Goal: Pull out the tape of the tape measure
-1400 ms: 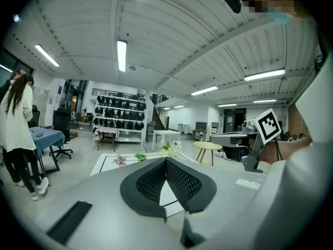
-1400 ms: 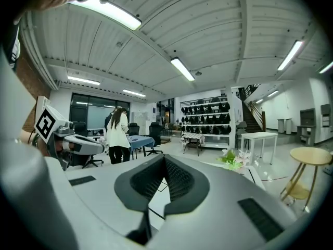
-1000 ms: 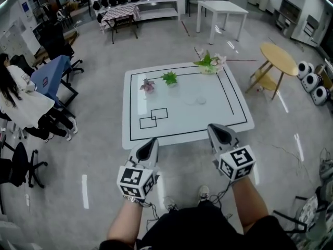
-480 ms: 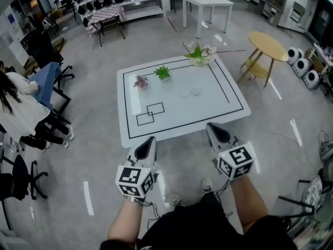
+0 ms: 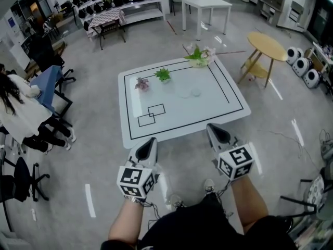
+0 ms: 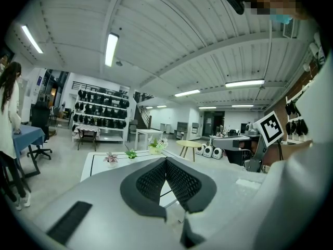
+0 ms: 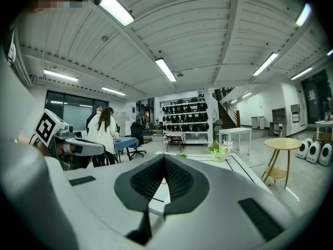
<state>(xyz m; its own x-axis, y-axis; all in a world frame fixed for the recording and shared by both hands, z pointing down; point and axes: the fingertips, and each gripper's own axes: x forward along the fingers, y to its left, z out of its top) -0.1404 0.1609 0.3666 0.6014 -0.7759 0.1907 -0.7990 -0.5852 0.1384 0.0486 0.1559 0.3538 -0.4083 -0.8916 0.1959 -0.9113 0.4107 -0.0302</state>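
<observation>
**Both grippers closed, short of the tabletop**

The left gripper point(image 5: 150, 141) and right gripper point(image 5: 214, 129) hang side by side off the near edge of the white tabletop point(image 5: 221, 107), jaws pressed together on nothing. Two pale round things point(image 5: 190, 92) lie mid-tabletop. Whether either is the tape measure cannot be told.

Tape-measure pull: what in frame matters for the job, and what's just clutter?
Job:
left gripper, shut, empty
right gripper, same
white black-lined table
two small pale round things mid-table, too small to identify

Lying about:
pink potted plant
green potted plant
white-flowered plant
round yellow side table
</observation>
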